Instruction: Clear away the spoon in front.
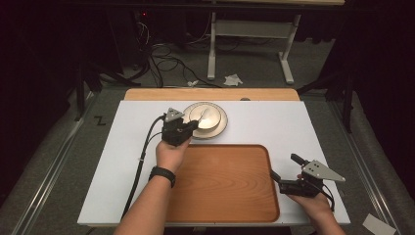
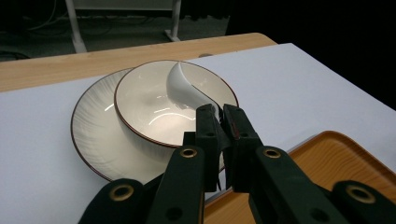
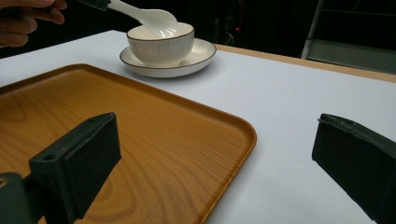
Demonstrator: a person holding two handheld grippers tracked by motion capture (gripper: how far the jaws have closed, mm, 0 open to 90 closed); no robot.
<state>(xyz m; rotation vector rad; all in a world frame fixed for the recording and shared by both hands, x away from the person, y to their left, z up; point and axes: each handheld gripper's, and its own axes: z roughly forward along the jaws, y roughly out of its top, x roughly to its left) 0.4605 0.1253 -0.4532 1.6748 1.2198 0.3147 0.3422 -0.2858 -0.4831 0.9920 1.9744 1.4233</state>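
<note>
While my right gripper (image 1: pixel 284 169) rests at the near right corner of the desk (image 1: pixel 274 122), its jaws stand wide apart with nothing between them, straddling the right rim of the wooden tray (image 3: pixel 140 140). I see that tray lying along the near edge, bare. Farther in, my left gripper (image 2: pixel 219 121) is clamped on the handle of the white spoon (image 2: pixel 180 86), whose bowl end seems to hang just over the bowl (image 2: pixel 140 100); contact I cannot judge. That bowl sits on a saucer (image 2: pixel 93 126) near the desk's far edge, about midway along.
</note>
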